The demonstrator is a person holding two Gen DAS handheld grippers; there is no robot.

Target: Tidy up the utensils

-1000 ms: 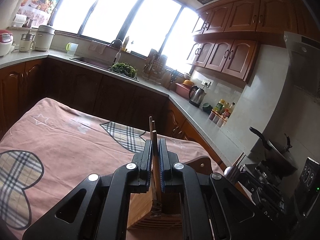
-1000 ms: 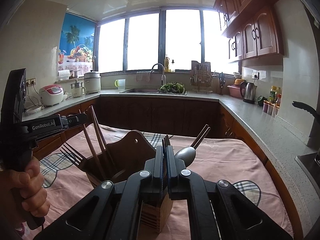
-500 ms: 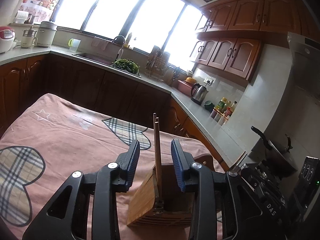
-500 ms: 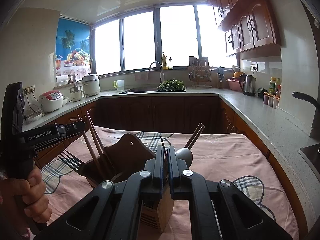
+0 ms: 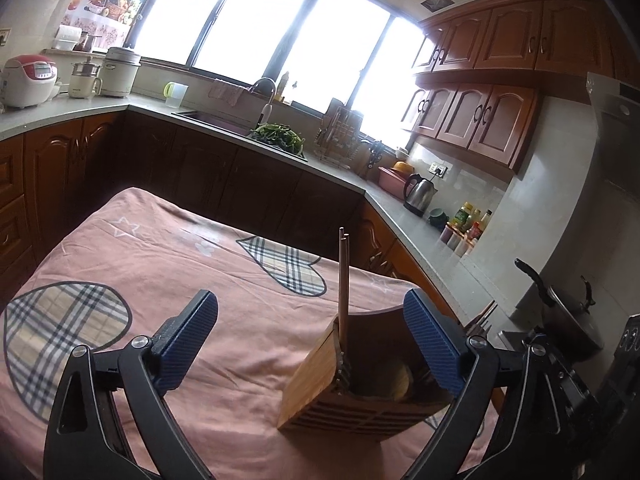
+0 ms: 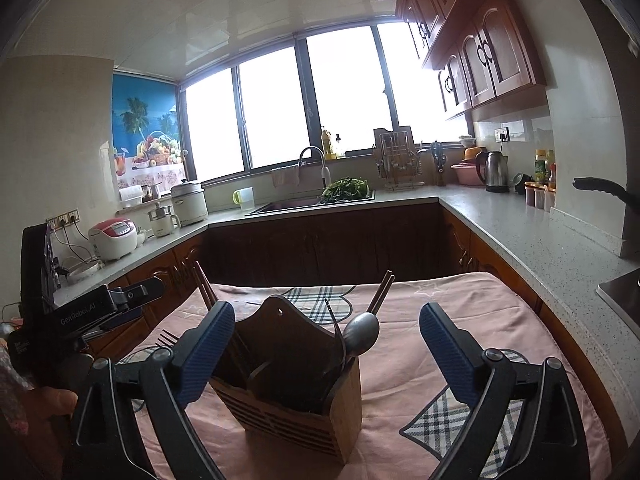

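A wooden caddy stands on the pink cloth of the table, near its right edge in the left view. Chopsticks stand upright in its left compartment; a spoon and a fork lean in the right one, with more chopsticks behind. Another fork pokes out at the caddy's left, perhaps in a side slot. The left gripper and right gripper have both just opened wide, empty; a second ago each was clamped on a utensil. Counters, sink and kettle lie far behind.
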